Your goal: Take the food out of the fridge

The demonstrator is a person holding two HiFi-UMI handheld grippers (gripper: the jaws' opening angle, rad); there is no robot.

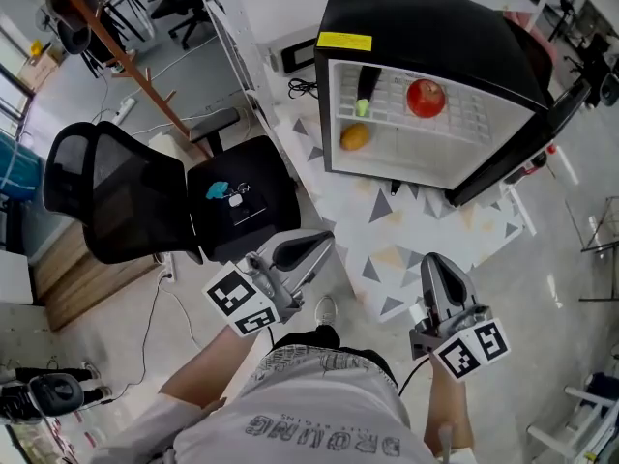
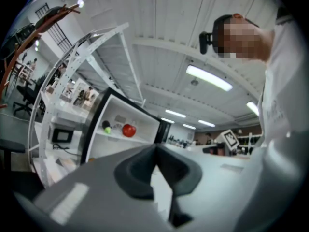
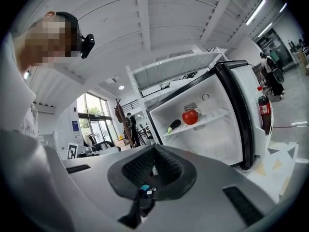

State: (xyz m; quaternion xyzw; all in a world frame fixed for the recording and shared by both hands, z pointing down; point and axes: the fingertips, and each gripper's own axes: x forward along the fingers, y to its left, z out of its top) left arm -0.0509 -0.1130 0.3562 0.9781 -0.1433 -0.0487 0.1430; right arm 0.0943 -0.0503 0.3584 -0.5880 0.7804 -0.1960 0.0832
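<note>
A black mini fridge point(image 1: 426, 17) stands open on the floor ahead. On its upper shelf sit a red round fruit point(image 1: 426, 97) and a dark eggplant with a green end point(image 1: 366, 90). An orange fruit point(image 1: 355, 137) lies on the level below. My left gripper point(image 1: 321, 244) and right gripper point(image 1: 431, 263) are held low, well short of the fridge, both shut with nothing between the jaws. The left gripper view shows the shut left gripper point(image 2: 155, 149) and the red fruit point(image 2: 128, 130) far off. The right gripper point(image 3: 154, 150) points toward the red fruit point(image 3: 190, 116) and the eggplant point(image 3: 174, 125).
The fridge door point(image 1: 522, 133) swings out to the right, with a red bottle-like thing point(image 3: 263, 109) by it. A black office chair point(image 1: 116, 196) with a teal item point(image 1: 219, 190) on its seat stands at the left. A patterned mat point(image 1: 406, 235) lies before the fridge.
</note>
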